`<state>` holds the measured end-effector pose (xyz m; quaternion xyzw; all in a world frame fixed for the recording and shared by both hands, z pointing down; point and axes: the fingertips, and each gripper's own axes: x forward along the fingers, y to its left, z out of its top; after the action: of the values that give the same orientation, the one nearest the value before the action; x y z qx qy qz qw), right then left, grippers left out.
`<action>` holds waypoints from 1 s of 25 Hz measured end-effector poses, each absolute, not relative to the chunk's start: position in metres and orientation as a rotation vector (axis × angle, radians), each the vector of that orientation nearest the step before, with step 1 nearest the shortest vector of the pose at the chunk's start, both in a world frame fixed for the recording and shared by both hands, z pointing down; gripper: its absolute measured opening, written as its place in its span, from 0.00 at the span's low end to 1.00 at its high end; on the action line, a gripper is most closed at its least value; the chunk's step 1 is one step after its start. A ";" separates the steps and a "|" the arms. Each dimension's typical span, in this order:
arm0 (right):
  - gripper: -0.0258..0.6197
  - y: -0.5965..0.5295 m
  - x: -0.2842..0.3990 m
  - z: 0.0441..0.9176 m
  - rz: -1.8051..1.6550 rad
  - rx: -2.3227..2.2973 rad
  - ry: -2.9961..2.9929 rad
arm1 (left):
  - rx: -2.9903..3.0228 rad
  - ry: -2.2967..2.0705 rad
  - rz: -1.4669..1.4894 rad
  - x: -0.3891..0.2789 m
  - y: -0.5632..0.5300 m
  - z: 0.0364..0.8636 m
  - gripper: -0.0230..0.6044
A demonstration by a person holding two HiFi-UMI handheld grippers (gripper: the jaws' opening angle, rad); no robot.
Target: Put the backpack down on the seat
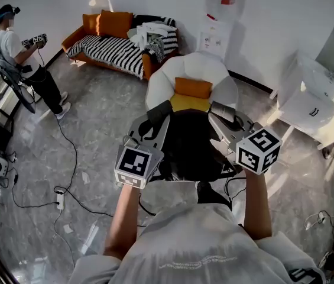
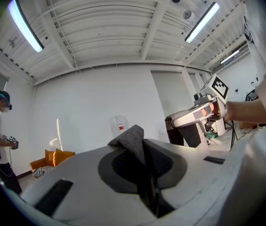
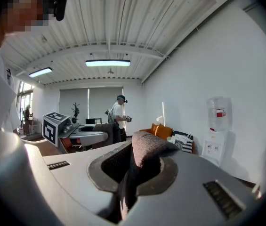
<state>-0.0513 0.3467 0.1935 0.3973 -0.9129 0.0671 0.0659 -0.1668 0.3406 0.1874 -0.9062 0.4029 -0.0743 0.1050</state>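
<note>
1. Step in hand is the carry: the backpack (image 1: 187, 144) hangs between both tongs and does not look set down yet.
2. Left tongs (image 1: 155, 118) are narrow, pinched on the grey left strap (image 2: 133, 142). Right tongs (image 1: 224, 112) are narrow too, pinched on the right strap (image 3: 146, 149).
3. The chair (image 1: 193, 67) sits at 12 o'clock of the backpack, with a cushion (image 1: 193, 87) on its seat. The backpack's top edge overlaps the cushion in the head view.
4. Next move, as I judge it: push toward 12 o'clock, lower level until the seat bears the weight, then let the straps go.
</note>
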 end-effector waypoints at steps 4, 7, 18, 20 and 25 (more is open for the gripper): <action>0.09 0.320 -0.051 0.193 0.192 1.184 -2.777 | -2.663 1.197 -0.217 -0.167 0.314 0.187 0.10; 0.09 0.296 -0.045 0.194 0.192 1.168 -2.787 | -2.666 1.202 -0.217 -0.161 0.292 0.187 0.10; 0.09 0.191 -0.022 0.202 0.236 1.100 -2.801 | -2.678 1.266 -0.262 -0.138 0.195 0.197 0.10; 0.09 0.179 -0.018 0.203 0.241 1.089 -2.798 | -2.676 1.269 -0.267 -0.134 0.183 0.198 0.10; 0.09 0.148 -0.009 0.199 0.253 1.061 -2.793 | -2.671 1.286 -0.266 -0.124 0.153 0.193 0.10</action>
<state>-0.0092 0.1481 0.1994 0.3531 -0.9291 0.0840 0.0716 -0.1240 0.1528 0.1931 -0.8944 0.4306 -0.0889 0.0823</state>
